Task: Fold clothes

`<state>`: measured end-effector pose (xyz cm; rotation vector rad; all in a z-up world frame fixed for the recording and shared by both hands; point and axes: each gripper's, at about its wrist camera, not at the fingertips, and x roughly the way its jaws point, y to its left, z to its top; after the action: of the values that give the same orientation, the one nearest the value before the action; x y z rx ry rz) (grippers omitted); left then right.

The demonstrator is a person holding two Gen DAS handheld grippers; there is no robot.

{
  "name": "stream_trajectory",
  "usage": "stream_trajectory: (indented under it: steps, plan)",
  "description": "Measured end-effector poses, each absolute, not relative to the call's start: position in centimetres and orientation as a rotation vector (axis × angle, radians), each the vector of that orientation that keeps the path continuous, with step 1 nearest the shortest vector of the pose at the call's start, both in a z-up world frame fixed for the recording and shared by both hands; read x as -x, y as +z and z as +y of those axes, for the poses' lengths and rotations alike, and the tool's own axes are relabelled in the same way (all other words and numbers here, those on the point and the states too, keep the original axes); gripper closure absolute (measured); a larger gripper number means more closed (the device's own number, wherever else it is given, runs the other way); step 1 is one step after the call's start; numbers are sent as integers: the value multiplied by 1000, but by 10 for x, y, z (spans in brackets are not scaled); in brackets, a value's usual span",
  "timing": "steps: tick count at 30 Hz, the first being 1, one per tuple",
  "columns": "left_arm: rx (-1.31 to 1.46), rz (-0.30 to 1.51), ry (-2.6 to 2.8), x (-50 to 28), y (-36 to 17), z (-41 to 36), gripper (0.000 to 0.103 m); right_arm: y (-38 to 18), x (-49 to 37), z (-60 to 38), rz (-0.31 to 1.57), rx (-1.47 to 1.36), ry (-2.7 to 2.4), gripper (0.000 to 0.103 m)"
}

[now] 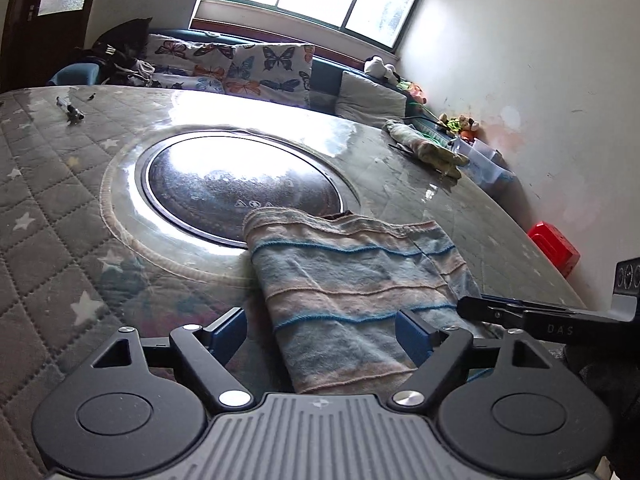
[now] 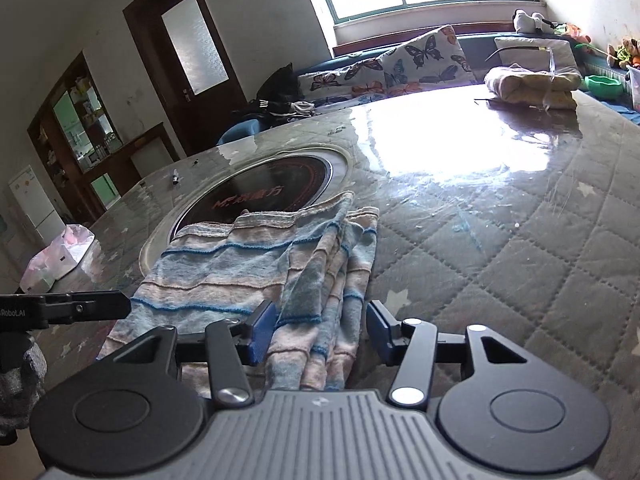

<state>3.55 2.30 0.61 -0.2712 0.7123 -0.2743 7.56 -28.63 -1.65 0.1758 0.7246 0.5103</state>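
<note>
Large table covered in grey quilted star-print cloth under a clear glossy sheet [image 1: 60, 208] fills both views; glare from the window across its far half. Round black glass cooktop set into the table [image 1: 240, 184] sits at frame centre in the left wrist view, centre-left in the right wrist view. Blue-and-beige striped knit garment, folded [image 1: 352, 288], lies flat on the table at lower centre of both views, its far edge overlapping the cooktop rim. In the right wrist view its right side shows several stacked layers. Second folded pale cloth bundle [image 2: 532, 84] rests at the table's far edge, upper right, well apart. Left gripper [image 1: 320, 330]: jaws wide open, blue pads either side of the garment's near end, neither pressing it. Right gripper [image 2: 320, 330]: jaws partly open, straddling the layered edge; left pad just beside the fabric, contact uncertain, right pad clear.
</note>
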Motion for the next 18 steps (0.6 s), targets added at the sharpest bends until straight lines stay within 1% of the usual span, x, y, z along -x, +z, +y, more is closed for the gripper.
stream_trajectory:
  steps: [2, 4, 8, 10, 11, 12, 15, 18]
  plan:
    - [274, 717, -280, -36, 5, 21, 24, -16, -75, -287, 729, -185, 509, 56]
    - [276, 724, -281, -36, 3, 20, 25, -16, -75, -288, 731, -188, 505, 56]
    - [288, 746, -275, -38, -1, 19, 34, -17, -73, -286, 730, -190, 503, 56]
    - [295, 760, -273, -40, -3, 19, 41, -18, -73, -285, 737, -205, 513, 64]
    - [296, 761, -272, -40, -4, 19, 43, -19, -73, -285, 742, -212, 517, 68]
    - [296, 762, -271, -40, -4, 19, 45, -19, -73, -285, 745, -218, 519, 70]
    - [299, 766, -269, -40, -4, 21, 46, -19, -76, -290, 758, -251, 524, 71]
    - [302, 773, -259, -42, -4, 21, 45, -20, -75, -290, 753, -262, 517, 68]
